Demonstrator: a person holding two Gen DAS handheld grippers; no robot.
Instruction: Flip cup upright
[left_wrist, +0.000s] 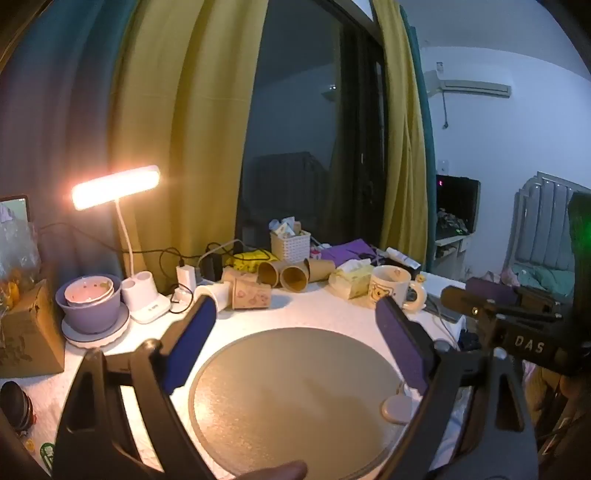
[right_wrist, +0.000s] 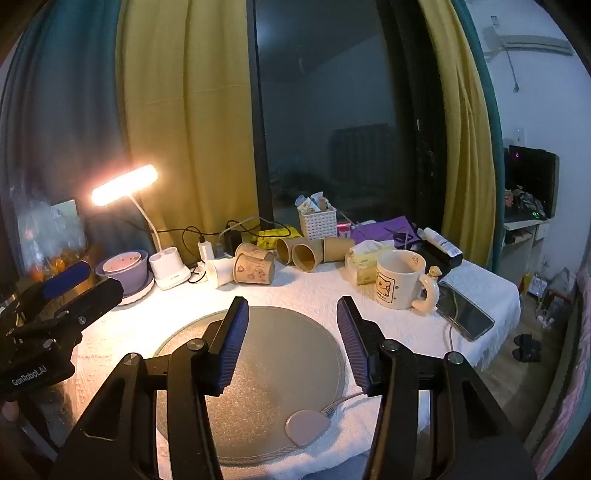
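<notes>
A: From where did the left wrist view look?

B: From above the round mat, facing the window, near the table's front. The right gripper stood at its right edge.

A: And the right wrist view?

B: It faced the same way from a little further right. Both shared the mat, the lamp and the mug.
</notes>
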